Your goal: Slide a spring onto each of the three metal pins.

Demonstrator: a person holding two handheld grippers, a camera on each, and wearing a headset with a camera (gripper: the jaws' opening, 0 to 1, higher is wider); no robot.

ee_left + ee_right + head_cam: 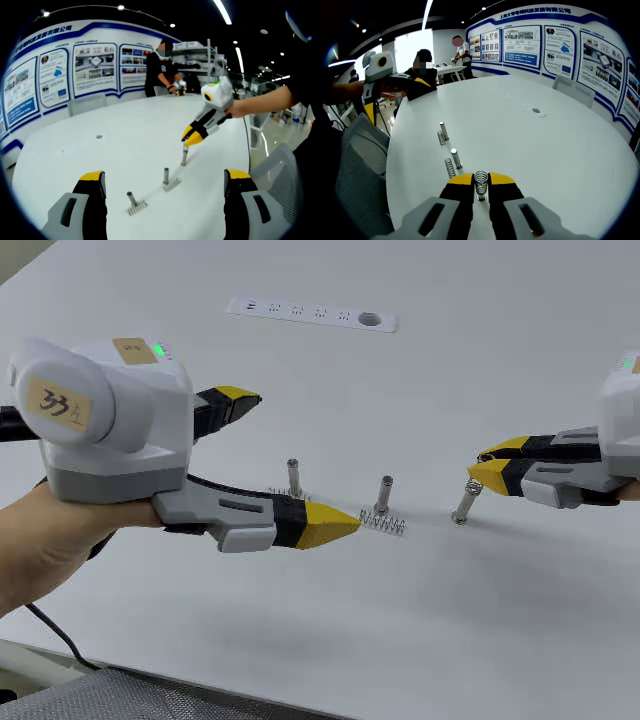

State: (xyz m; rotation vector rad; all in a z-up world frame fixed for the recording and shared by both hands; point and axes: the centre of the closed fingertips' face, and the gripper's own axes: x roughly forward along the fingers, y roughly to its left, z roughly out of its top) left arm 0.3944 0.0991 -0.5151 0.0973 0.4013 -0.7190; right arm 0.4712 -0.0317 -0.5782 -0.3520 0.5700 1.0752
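**A:** Gripping anything, was the right gripper (480, 478)?

**B:** Yes. At the right of the head view its jaws were clenched on a spring (474, 486). The spring sat around the top of the tilted pin (463, 506), whose foot rested on the table (300, 640). In the right gripper view the spring stood between the yellow tips at bottom centre, with the pin's foot just below it.

**A:** And the left gripper (290, 460)?

**B:** Released. Its jaws were wide apart at the left of the head view, with nothing between them.

**A:** Where were the other pins?

**B:** Both stood upright. The middle pin (384, 494) was at the centre of the frame, with a loose spring (383, 524) lying flat just below its foot. The left pin (293, 476) stood further left, just above the left gripper's lower jaw. A second spring (283, 492) lay by its foot, partly hidden by that jaw.

**A:** Anything else on the table?

**B:** A white power strip (312, 313) lay at the upper centre, well apart from the pins.
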